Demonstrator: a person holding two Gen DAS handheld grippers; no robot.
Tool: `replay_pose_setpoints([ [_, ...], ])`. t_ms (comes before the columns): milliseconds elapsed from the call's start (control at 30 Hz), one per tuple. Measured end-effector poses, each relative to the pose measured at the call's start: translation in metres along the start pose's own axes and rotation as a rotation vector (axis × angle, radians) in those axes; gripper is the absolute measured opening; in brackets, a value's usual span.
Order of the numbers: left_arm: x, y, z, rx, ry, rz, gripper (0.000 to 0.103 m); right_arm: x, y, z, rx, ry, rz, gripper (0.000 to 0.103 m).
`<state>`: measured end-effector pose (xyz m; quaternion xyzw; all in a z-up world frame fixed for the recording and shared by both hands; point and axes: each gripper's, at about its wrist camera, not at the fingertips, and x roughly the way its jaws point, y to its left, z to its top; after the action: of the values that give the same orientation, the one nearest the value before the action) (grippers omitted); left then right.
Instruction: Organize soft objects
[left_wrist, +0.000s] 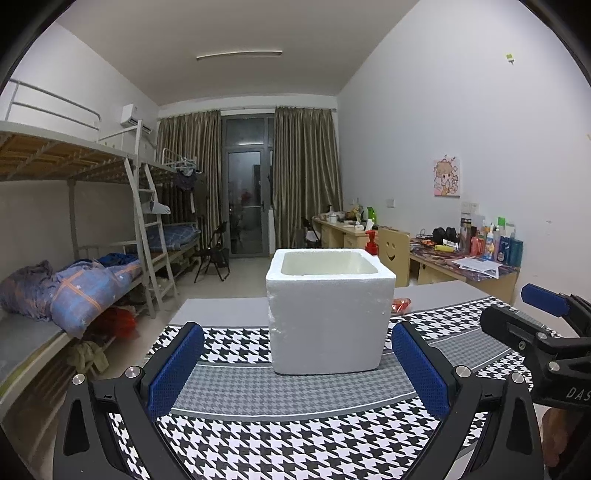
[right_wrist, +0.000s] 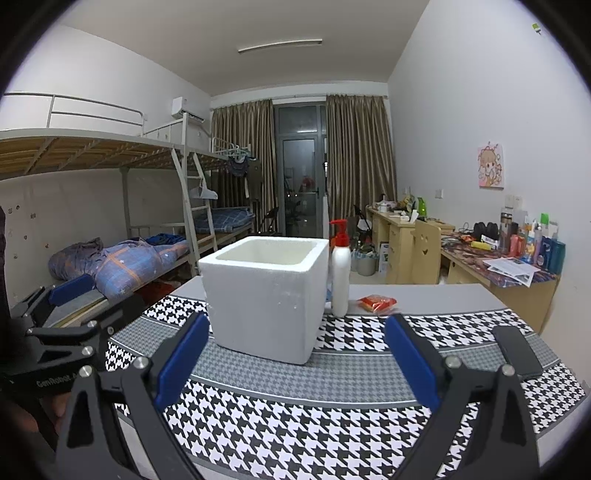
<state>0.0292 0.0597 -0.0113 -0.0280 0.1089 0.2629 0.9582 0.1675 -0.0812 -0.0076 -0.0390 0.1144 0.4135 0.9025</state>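
red packet (right_wrist: 376, 303), pump bottle (right_wrist: 340, 271) clear only rightward

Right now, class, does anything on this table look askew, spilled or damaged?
Nothing stands out. The foam box stands upright and open, the pump bottle upright beside it, the red packet flat behind. Both tools are open and empty.

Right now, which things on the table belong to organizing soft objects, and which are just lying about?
Job: white foam box; red soft packet; left gripper and right gripper, both open.

Lying about: white pump bottle; black phone.
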Motion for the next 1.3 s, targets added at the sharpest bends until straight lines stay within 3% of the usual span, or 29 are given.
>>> replay_pose_setpoints([
  [1300, -0.026, 0.001, -0.022, -0.018, -0.045, -0.023, 0.102, -0.030, -0.002, -0.030, 0.009, -0.073, -0.034, 0.098],
])
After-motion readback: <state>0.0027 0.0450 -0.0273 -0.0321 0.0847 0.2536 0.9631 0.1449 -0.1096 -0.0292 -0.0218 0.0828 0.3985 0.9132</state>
